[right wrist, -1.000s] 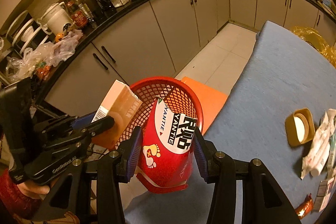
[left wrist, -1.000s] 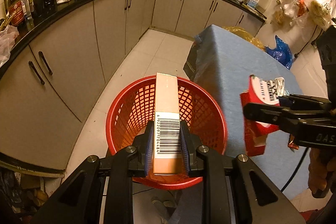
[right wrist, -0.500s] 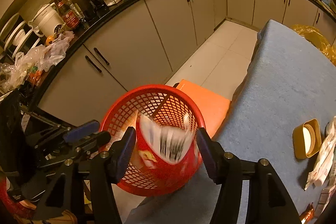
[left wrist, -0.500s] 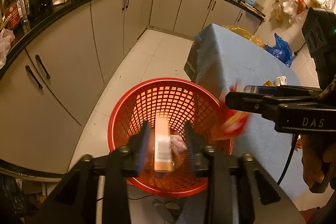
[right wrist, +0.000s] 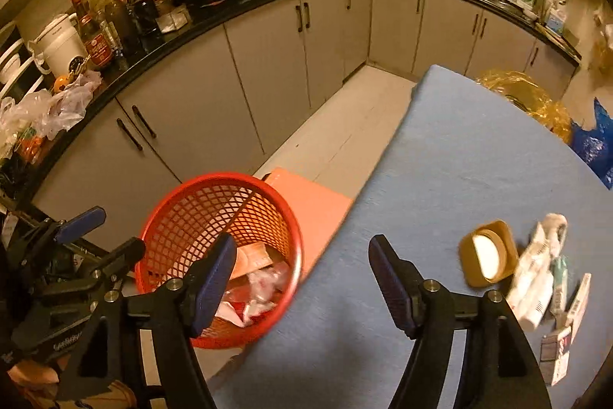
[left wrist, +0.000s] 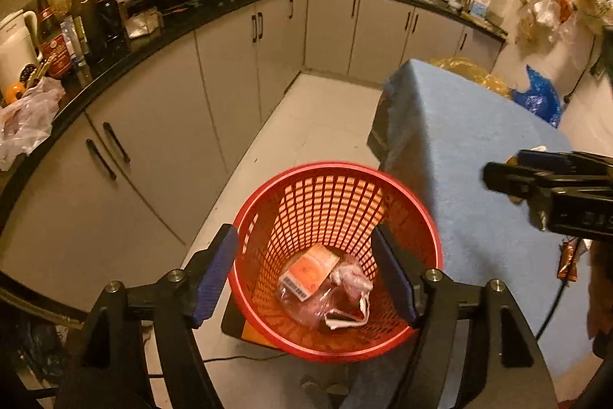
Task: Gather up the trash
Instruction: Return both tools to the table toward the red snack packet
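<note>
both grippers – left (left wrist: pixel 306 275), right (right wrist: pixel 302 278) – have just been opening, jaws wide, nothing between. the basket (left wrist: pixel 429 236) sits close – a bump might tip it.

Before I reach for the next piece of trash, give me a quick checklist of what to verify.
1. Left hand-held gripper empty, its jaws just opened: ok.
2. Right hand-held gripper empty, its jaws just opened: ok.
3. Dropped box and wrappers lie inside the red basket: ok.
4. Basket stands upright beside the blue table: ok.
5. Trash left on the table, the yellow lid and white packets: not ok, still to collect.
6. Whether more litter lies beyond the pictures' right edge: cannot tell.
</note>
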The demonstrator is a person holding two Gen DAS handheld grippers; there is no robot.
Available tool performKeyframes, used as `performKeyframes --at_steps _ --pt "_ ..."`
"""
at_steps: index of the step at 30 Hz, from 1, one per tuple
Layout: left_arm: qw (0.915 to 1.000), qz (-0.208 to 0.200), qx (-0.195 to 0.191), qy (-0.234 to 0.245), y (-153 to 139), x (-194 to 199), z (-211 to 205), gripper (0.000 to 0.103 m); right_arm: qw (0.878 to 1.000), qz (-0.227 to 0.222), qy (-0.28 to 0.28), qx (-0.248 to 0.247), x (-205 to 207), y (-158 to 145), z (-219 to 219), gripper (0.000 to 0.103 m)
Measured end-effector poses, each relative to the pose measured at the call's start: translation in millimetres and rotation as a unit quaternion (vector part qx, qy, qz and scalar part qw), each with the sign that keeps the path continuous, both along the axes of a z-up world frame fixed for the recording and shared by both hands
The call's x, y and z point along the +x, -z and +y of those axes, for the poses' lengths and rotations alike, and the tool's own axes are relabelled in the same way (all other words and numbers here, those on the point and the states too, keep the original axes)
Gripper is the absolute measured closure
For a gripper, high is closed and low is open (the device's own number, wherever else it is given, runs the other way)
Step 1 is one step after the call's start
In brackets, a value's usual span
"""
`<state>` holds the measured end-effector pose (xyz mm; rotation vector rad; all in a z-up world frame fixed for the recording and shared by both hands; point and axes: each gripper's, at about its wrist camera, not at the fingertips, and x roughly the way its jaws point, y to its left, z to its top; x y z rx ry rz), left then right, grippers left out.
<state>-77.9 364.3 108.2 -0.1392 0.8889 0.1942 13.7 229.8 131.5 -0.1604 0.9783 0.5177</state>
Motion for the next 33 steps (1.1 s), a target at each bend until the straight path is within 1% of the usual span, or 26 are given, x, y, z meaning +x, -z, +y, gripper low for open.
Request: performKeyframes --at_steps 2,4,8,10,12,14,17,20,23,29,33 --pt "0.9999 0.014 0.005 -0.008 3 0 -3 0.032 1.0 0.004 0.006 0.005 -4 -1 -12 0.028" --pt "0.9997 0.021 0.002 -0.013 5 -1 -8 0.032 1.0 0.003 0.015 0.001 -9 -1 -23 0.027" --pt "0.9997 0.013 -0.007 -0.018 3 -7 -18 0.032 0.999 0.008 0.035 -0.001 -19 0 -50 0.027" --pt "0.9997 0.007 -0.005 -0.021 1 -11 -27 0.032 0.999 0.017 0.045 0.009 -23 2 -67 0.027" --pt "0.9998 0.007 -0.005 -0.019 1 -13 -39 0.032 0.998 0.017 0.062 0.003 -28 4 -87 0.027" --pt "0.9999 0.007 -0.002 -0.015 0 -15 -52 0.032 0.997 0.022 0.071 0.009 -34 7 -106 0.027" --pt "1.0 0.001 -0.003 0.001 -1 -18 -75 0.032 0.996 0.031 0.08 0.013 -45 11 -134 0.027" --pt "0.9994 0.01 -0.01 0.032 0 -17 -99 0.032 0.995 0.046 0.077 0.034 -59 15 -163 0.027" --pt "0.998 0.019 -0.004 0.06 3 -16 -125 0.032 0.995 0.047 0.088 0.032 -72 20 -196 0.027" --pt "0.9932 0.038 0.005 0.11 8 -13 -180 0.032 0.987 0.046 0.154 0.017 -83 32 -267 0.027" --pt "0.9877 0.046 0.011 0.149 10 -8 -216 0.032 0.98 0.044 0.194 0.004 -84 39 -313 0.027"
